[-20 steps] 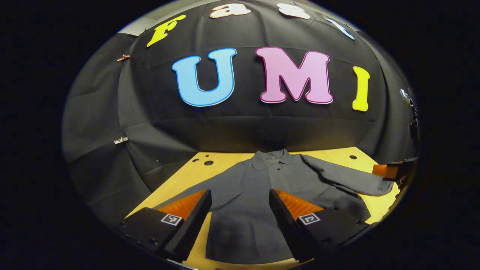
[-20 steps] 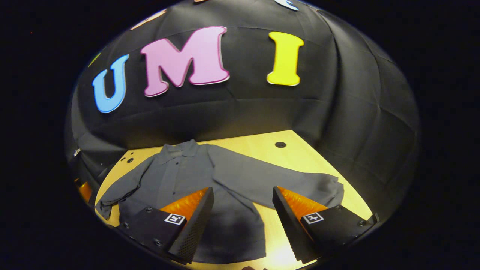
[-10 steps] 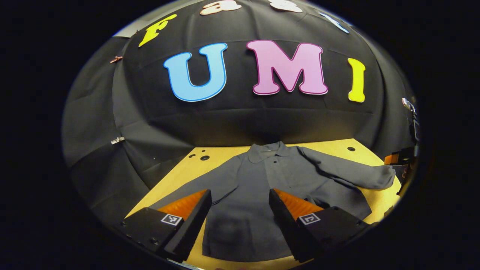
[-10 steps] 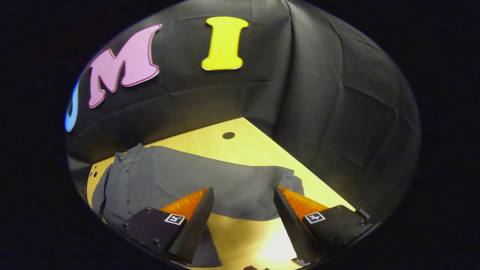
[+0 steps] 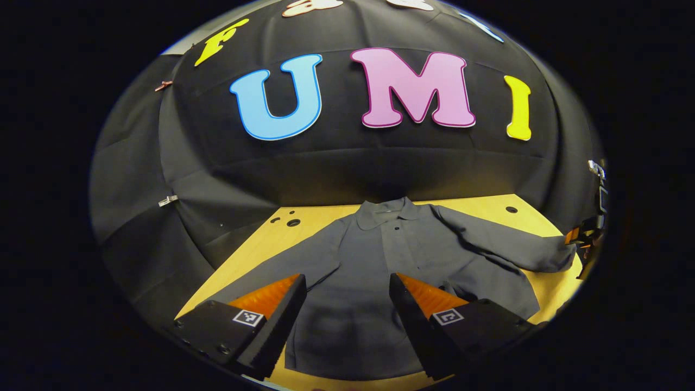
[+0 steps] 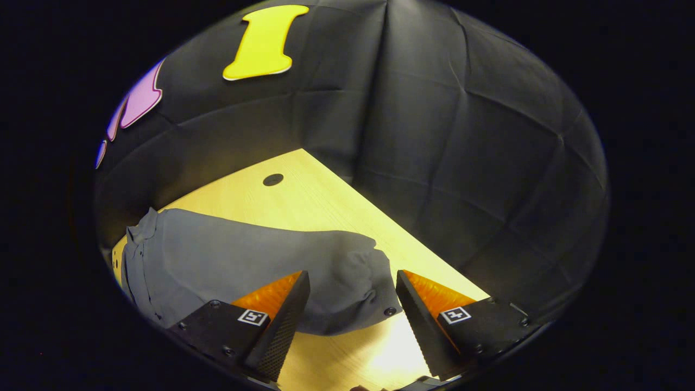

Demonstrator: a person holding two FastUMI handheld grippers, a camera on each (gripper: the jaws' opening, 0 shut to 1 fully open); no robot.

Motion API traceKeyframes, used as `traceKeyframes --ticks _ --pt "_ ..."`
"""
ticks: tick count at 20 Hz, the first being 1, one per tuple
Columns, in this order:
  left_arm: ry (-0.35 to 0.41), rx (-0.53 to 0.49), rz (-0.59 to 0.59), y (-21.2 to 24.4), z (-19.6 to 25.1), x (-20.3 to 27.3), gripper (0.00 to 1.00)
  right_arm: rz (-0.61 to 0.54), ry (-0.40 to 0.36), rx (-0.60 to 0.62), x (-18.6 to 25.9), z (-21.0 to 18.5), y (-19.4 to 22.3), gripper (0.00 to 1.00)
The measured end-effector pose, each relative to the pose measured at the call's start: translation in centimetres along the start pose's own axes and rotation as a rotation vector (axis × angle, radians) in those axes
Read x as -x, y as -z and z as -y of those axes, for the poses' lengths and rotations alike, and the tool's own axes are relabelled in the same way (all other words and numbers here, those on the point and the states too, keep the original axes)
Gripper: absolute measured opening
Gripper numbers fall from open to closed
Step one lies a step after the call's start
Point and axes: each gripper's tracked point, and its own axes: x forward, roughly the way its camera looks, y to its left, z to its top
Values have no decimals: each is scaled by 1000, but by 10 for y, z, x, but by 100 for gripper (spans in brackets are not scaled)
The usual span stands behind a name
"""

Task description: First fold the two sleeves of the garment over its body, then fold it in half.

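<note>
A dark grey long-sleeved shirt (image 5: 380,260) lies flat, front up, on the yellow wooden table (image 5: 255,244), with its collar (image 5: 386,208) at the far side. One sleeve (image 5: 266,269) runs out to the near left, the other sleeve (image 5: 505,247) to the right. My left gripper (image 5: 347,277) hovers open over the shirt's lower body. My right gripper (image 6: 351,277) is open just above the right sleeve's buttoned cuff (image 6: 361,277), which lies between its fingers without touching them. That right gripper (image 5: 580,237) also peeks in beside the cuff in the left gripper view.
Black cloth walls close the table in at the back and on both sides. The tabletop has small round holes (image 5: 293,222) at the far left and one hole (image 6: 273,179) at the far right. Bare wood (image 6: 347,353) lies in front of the cuff.
The right gripper has swung right along the sleeve, so the cuff now sits between its fingers. The left gripper has drawn back slightly, showing more of the shirt. Both stayed open.
</note>
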Motion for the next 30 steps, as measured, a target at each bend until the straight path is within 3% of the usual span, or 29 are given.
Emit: traceKeyframes --ticks 8,14,20,23,27,30 --pt "10 4 -38 8 14 -3 97 -94 52 -24 -43 24 18 99" --pt "12 28 -71 17 22 -3 97 -191 8 0 -54 18 45 99" --pt "-12 63 -93 24 19 -3 97 -169 -19 31 -57 10 39 97" --pt "-21 135 -126 35 16 -1 97 -177 -68 63 -59 -5 38 72" --pt "-64 179 -170 51 5 4 97 -163 -83 63 -59 -15 36 15" --pt "-87 196 -179 55 -6 10 97 -176 -115 99 -56 -17 36 7"
